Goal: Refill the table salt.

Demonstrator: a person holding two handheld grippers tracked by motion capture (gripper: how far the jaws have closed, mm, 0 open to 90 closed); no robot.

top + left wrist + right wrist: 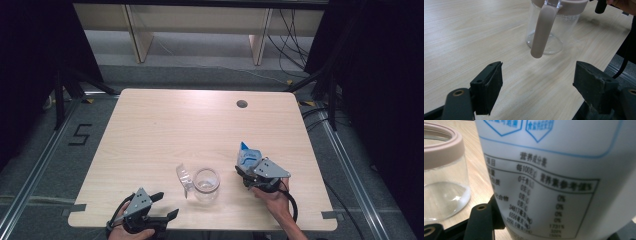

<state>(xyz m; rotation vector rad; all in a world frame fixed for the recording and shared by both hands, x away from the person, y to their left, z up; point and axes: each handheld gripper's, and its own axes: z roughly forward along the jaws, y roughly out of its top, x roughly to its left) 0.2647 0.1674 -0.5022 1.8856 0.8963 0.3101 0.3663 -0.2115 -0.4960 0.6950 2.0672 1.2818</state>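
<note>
A white-and-blue bag [248, 154] stands gripped in the jaws of the right gripper [251, 172], held upright near the table's [165, 125] right front, just right of a clear glass jar [206, 184]. In the right gripper view the bag's printed nutrition panel [549, 195] sits hard against the lens, one black jaw pressed to its lower left side. The jar, ringed by a pinkish collar [442, 150], stands open on the table and holds a thin layer of something white at its bottom; a clear flip lid [184, 177] hangs off its left side. The left gripper [167, 205] rests near the table's front edge, its jaws spread wide and holding nothing, aimed at the jar's pinkish handle [541, 30] from a short way off.

The work appears to be a pour from bag into jar. The soft bag could sag or slip in the grip once tilted, spilling past the mouth. The jar stands unsteadied, so a nudge from bag or gripper could shove or tip it.
</note>
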